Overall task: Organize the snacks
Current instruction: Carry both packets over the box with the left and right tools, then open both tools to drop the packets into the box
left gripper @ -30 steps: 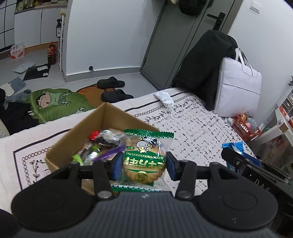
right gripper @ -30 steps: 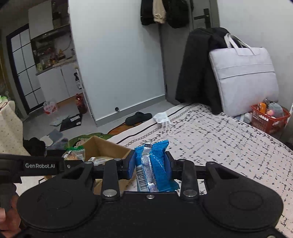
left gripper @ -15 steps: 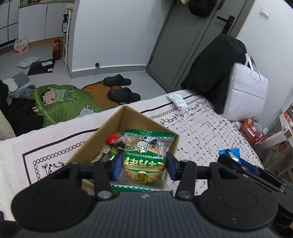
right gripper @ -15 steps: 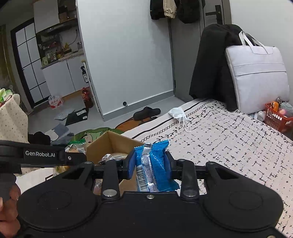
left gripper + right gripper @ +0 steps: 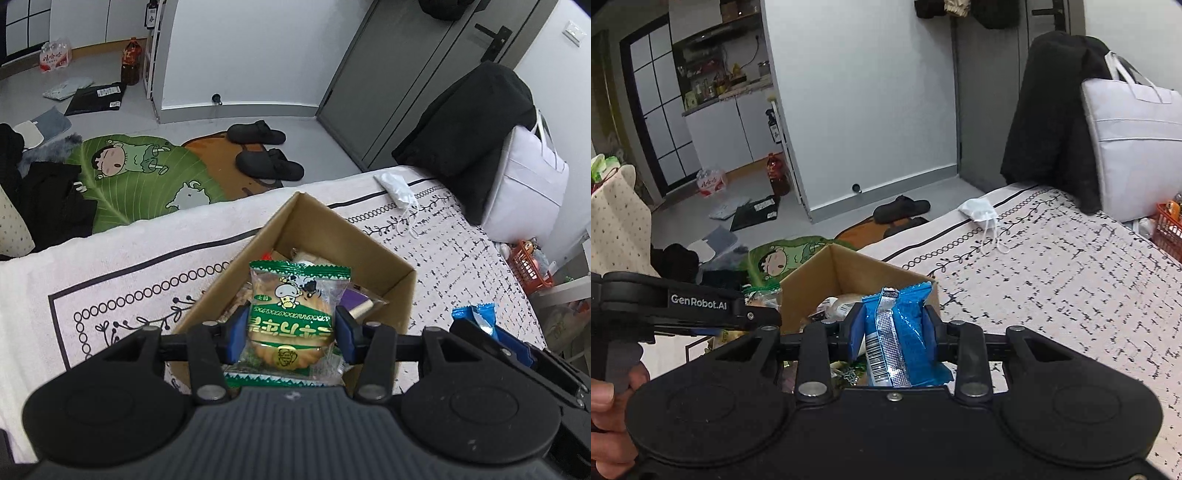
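My left gripper is shut on a green biscuit packet and holds it above the near side of an open cardboard box with several snacks inside. My right gripper is shut on a blue snack packet, held above the same box. In the left wrist view the right gripper with its blue packet sits just right of the box. In the right wrist view the left gripper body is at the box's left.
The box stands on a bed with a patterned white cover. A face mask lies further back on it. A black coat and grey bag lean at the far end. Slippers and a green rug are on the floor.
Both grippers have moved forward and higher over the box with their packets still held. The view now looks more down into the box.
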Tool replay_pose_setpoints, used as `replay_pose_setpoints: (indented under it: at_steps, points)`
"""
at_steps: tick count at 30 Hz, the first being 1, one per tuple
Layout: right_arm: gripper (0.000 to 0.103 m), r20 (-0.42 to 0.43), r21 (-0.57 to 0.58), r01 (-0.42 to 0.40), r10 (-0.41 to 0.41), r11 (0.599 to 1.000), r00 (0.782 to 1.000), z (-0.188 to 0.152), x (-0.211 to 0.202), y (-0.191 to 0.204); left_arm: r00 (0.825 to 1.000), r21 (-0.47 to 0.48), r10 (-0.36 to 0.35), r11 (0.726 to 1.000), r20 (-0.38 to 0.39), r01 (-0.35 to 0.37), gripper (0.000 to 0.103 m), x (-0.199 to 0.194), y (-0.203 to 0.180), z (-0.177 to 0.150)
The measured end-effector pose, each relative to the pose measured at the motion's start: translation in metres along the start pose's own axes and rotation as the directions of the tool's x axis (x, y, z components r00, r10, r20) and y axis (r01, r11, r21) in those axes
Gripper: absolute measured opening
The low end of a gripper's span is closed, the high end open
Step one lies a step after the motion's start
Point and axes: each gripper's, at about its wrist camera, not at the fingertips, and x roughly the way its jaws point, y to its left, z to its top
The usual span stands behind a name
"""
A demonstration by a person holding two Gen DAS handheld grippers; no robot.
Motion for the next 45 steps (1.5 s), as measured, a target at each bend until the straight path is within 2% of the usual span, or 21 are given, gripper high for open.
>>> replay_pose_setpoints:
  at_steps: [8, 17, 21, 29, 32, 38, 42, 45]
  points:
    - [0.032, -0.032, 0.038, -0.028, 0.029, 0.999, 0.999, 0.003, 0.017, 0.007, 0.997, -0.033, -0.033, 0.999, -0.07, 0.031, 0.053, 0.013, 0.013, 0.016]
    - [0.033, -0.068, 0.082, -0.025, 0.03, 0.996, 0.997, 0.004, 0.032, 0.027, 0.995, -0.009, -0.043, 0.999, -0.088, 0.042, 0.056, 0.007, 0.019, 0.031]
    - [0.039, -0.082, 0.096, 0.017, -0.009, 0.995, 0.997, 0.006, 0.036, 0.029, 0.992, 0.022, -0.065, 0.997, -0.109, 0.068, 0.057, 0.003, 0.015, 0.034]
    - [0.046, -0.118, 0.099, 0.102, -0.09, 0.99, 0.989, -0.001, 0.019, 0.031, 0.985, 0.049, -0.095, 0.994, -0.144, 0.103, 0.078, -0.005, 0.022, 0.033]
    - [0.054, -0.118, 0.122, 0.128, -0.114, 0.984, 0.986, -0.001, 0.008, 0.033, 0.983, 0.059, -0.105, 0.992, -0.154, 0.115, 0.081, -0.011, 0.025, 0.032]
    - [0.06, -0.113, 0.182, 0.15, -0.131, 0.972, 0.985, -0.003, -0.015, 0.038, 0.979, 0.105, -0.12, 0.985, -0.167, 0.139, 0.088, -0.027, 0.031, 0.03]
    - [0.069, -0.096, 0.205, 0.162, -0.145, 0.965, 0.985, -0.005, -0.035, 0.044, 0.978, 0.137, -0.137, 0.978, -0.159, 0.159, 0.09, -0.041, 0.033, 0.027]
    - [0.076, -0.081, 0.219, 0.169, -0.155, 0.961, 0.985, -0.007, -0.05, 0.048, 0.975, 0.157, -0.15, 0.972, -0.165, 0.176, 0.097, -0.051, 0.034, 0.024]
